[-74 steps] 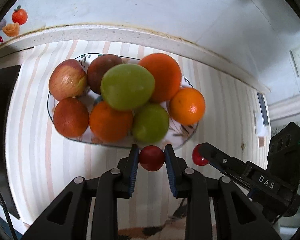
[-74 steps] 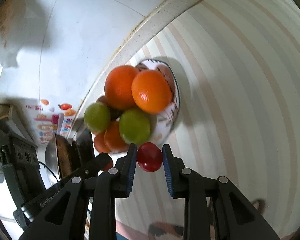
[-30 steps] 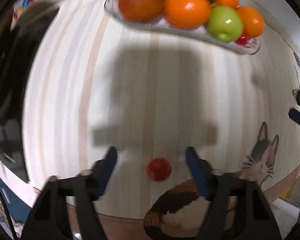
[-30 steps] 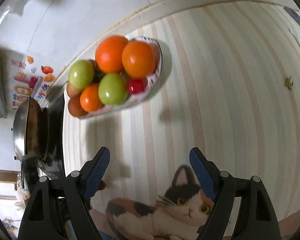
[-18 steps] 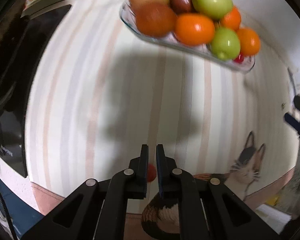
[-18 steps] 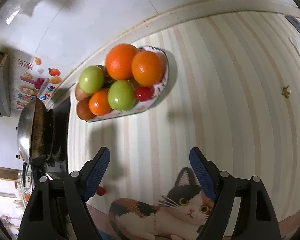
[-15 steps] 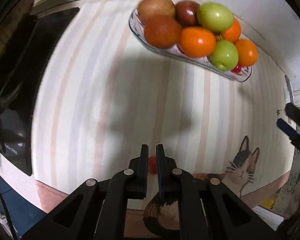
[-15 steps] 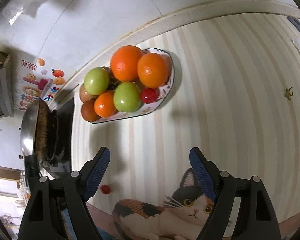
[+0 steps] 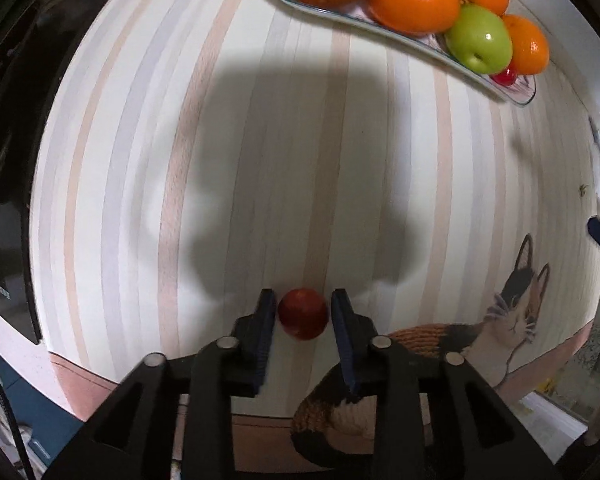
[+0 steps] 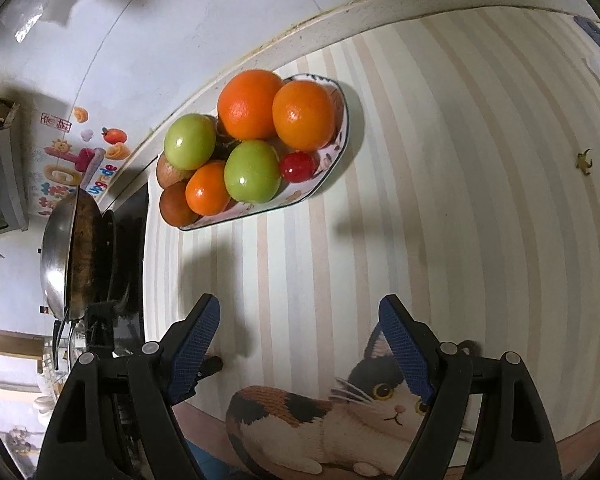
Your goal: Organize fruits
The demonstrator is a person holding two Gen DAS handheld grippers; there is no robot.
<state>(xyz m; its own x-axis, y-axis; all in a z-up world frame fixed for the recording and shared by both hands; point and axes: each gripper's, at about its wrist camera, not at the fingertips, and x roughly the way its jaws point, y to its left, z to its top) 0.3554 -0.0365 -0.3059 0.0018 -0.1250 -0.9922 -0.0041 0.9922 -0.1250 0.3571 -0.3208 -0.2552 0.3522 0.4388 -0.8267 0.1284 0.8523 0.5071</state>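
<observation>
A small red fruit (image 9: pixel 303 313) lies on the striped mat between the fingers of my left gripper (image 9: pixel 303 314); the jaws flank it with thin gaps on both sides. A glass plate (image 9: pixel 520 96) piled with oranges, green apples and a small red fruit (image 9: pixel 505 76) sits far ahead. In the right wrist view the plate (image 10: pixel 332 168) holds oranges (image 10: pixel 303 115), green apples (image 10: pixel 253 171) and the red fruit (image 10: pixel 297 166). My right gripper (image 10: pixel 300 344) is wide open and empty above the mat.
A black stove top (image 9: pixel 8 120) borders the mat on the left, with a wok (image 10: pixel 76 256) on it. A cat picture (image 10: pixel 340 412) marks the mat's near edge. A wall (image 10: pixel 180 20) runs behind the plate.
My left gripper, shut half a second ago, has opened and come down around the red fruit on the mat. My right gripper stays open and has hardly moved.
</observation>
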